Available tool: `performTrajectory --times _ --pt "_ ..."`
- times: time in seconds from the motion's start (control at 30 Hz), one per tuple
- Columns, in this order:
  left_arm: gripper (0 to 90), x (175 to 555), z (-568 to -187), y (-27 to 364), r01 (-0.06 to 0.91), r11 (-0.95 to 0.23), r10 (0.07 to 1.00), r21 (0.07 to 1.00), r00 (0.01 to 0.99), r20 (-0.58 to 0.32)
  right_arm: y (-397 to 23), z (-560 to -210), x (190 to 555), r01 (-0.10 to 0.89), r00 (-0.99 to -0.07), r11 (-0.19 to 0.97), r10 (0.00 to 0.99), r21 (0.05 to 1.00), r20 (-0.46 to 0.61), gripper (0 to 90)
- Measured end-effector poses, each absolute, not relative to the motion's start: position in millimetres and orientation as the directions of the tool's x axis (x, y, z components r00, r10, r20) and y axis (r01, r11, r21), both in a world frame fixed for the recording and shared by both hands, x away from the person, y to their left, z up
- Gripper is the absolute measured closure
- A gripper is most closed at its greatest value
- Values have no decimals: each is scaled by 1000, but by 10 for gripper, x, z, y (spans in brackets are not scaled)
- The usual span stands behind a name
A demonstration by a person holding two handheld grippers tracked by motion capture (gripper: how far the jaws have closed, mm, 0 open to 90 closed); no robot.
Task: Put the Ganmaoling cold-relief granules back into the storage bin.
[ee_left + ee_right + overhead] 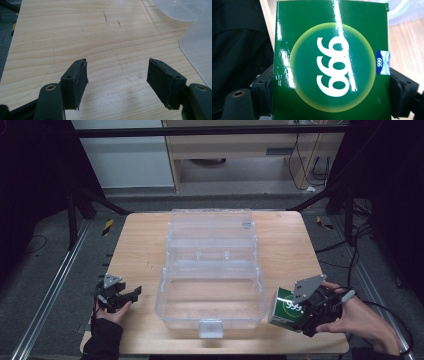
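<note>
- Dim room, dark floor with cables; pale wooden table (140,250) in the middle, cabinet behind it.
- Clear plastic storage box (210,295) sits at table centre with its lid thrown back toward the far edge; the near tray lies open and looks bare inside.
- Right gripper (305,312) is at the near right corner of the table, pinching a green carton (286,307) printed "999" in white.
- In the right gripper view the jaws press on the two side faces of the green carton (332,60); a small blue seal tab shows on its edge.
- The carton is off the tabletop, tilted, its printed face turned up and toward the box.
- Key relation: the carton hangs just right of the box's near right wall; the open tray lies to its left and slightly farther in. The right hand is far nearer than the left.
- Judgement: a short carry leftward over the rim, then lowering, should land it inside.
- Right hand (357,320) wraps the gripper from behind, wrist angled inward.
- Left gripper (120,296) rests low near the table's left edge, well apart from the box, jaws spread with nothing between them (117,82).
</note>
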State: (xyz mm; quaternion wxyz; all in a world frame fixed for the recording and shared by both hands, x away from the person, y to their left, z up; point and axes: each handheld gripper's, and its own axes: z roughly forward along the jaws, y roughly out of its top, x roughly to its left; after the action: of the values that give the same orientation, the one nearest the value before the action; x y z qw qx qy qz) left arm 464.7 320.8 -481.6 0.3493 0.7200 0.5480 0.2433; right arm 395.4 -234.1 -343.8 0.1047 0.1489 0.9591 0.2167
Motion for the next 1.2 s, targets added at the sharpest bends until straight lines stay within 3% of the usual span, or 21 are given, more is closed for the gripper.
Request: performTrajectory --times 0.77,1.2 --pt "319 4649 -4817 3213 619 -156 958 769 284 -34 -1803 -2990 4187 115 -948 856 245 505 -200 163" --pt "319 4649 -4814 3218 618 -155 958 771 284 -35 -1557 -3042 4345 97 -952 853 230 512 -203 162"
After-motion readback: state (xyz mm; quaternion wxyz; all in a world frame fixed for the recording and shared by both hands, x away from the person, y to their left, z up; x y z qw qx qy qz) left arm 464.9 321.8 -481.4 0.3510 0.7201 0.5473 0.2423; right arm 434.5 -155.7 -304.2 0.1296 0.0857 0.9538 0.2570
